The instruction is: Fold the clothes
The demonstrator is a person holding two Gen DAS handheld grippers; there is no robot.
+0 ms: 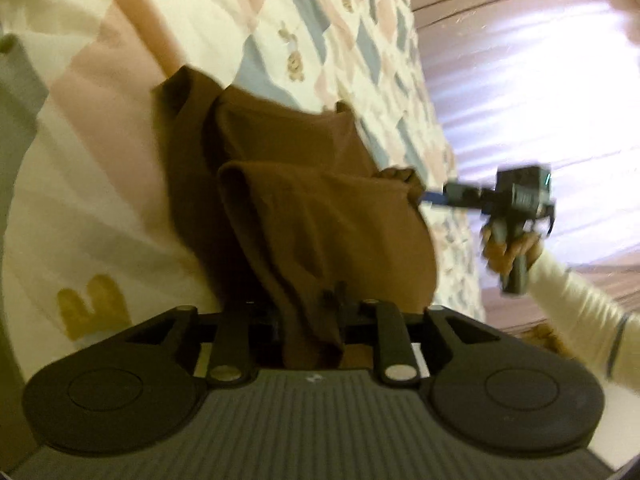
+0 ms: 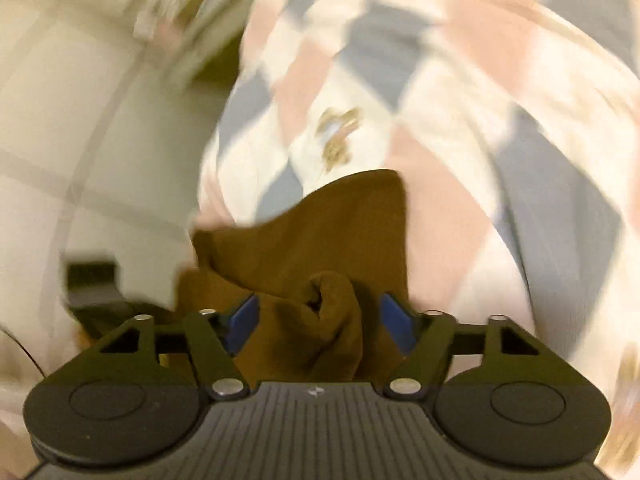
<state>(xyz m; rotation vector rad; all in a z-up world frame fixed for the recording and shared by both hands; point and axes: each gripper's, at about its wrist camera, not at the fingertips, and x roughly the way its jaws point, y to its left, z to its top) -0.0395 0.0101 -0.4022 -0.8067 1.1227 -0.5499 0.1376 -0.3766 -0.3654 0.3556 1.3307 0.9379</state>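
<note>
Garment (image 1: pixel 304 208) bunched between both jaws | left gripper (image 1: pixel 312 320) clamped | right gripper (image 2: pixel 318 320) clamped

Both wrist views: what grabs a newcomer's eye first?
The brown garment, dark against the pastel patchwork quilt, fills the middle of both views. In the left wrist view it stretches from the left gripper across to the right gripper, each pinching an edge. The right wrist view is heavily motion-blurred, with bunched cloth between the blue pads.

Bed under a patchwork quilt (image 1: pixel 280 20) of cream, pink and grey-blue. Mauve curtain (image 1: pixel 520 92) glows with daylight. Pale tiled floor (image 2: pixel 80 140), blurred.
</note>
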